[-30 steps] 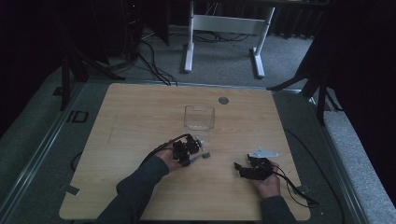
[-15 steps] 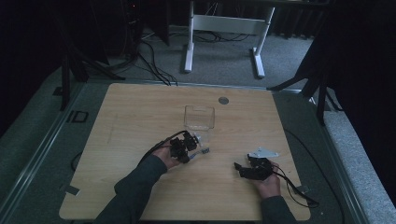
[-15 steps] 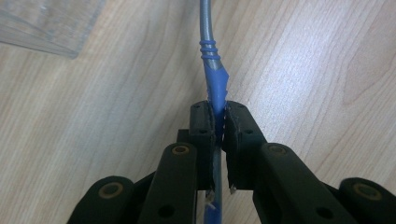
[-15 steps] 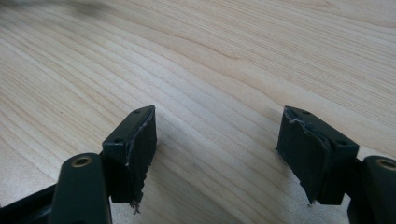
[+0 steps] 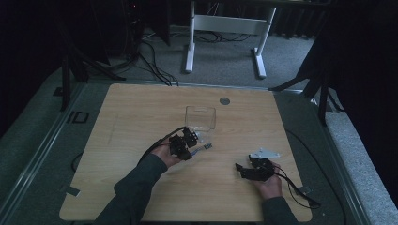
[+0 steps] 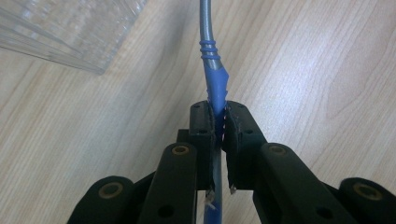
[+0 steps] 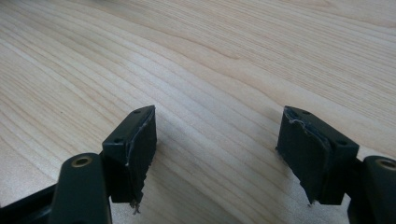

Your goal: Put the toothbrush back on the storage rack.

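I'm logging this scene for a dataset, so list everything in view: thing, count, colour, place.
Table: one, light wood, centre of the high view.
Clear container: one, transparent, on the table just beyond the left gripper.
Blue-handled tool: one, blue and grey, clamped in the left gripper, tip toward the container.
Round disc: one, grey, far edge of the table.
White stand: one, on the floor behind the table.
Cables: several, black, on the floor at far left.
Left gripper: one, black, shut on the tool.
Right gripper: one, black, jaws open over bare wood.
Sleeves: two, dark, bottom edge.
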The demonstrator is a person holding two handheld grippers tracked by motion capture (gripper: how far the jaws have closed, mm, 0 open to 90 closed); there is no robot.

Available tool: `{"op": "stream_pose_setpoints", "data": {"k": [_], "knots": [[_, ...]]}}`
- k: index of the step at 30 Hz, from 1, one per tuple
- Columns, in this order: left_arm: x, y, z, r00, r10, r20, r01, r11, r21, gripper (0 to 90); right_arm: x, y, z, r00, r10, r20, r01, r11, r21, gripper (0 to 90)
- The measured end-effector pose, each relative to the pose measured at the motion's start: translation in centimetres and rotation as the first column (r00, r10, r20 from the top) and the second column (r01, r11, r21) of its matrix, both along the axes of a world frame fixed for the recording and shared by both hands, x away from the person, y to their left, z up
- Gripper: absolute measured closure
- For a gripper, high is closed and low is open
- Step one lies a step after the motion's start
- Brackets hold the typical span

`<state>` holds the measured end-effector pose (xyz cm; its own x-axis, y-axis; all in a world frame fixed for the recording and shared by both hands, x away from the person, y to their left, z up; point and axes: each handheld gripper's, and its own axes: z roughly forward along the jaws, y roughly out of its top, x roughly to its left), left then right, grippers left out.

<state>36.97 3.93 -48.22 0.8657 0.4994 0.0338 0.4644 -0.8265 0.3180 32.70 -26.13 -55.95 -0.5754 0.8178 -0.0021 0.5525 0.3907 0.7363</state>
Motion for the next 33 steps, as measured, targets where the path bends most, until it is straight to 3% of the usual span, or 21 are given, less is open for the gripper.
{"op": "stream_pose_setpoints", "data": {"k": [12,20,33], "knots": [[-0.1,0.5,1.0,0.999,0.024,0.037,-0.022,0.9972,-0.071,82.1,0.0,0.0,0.0,1.0,0.0,0.0,0.0,1.0,0.0,27.9],[-0.4,0.6,1.6,0.9973,0.025,0.07,-0.017,0.9945,-0.103,82.0,0.0,0.0,0.0,1.0,0.001,0.001,-0.001,1.0,-0.001,27.9],[-0.6,0.9,2.2,0.9958,0.031,0.086,-0.02,0.991,-0.132,82.0,0.0,0.0,0.0,1.0,0.0,0.0,0.0,1.0,0.0,27.9]]}}
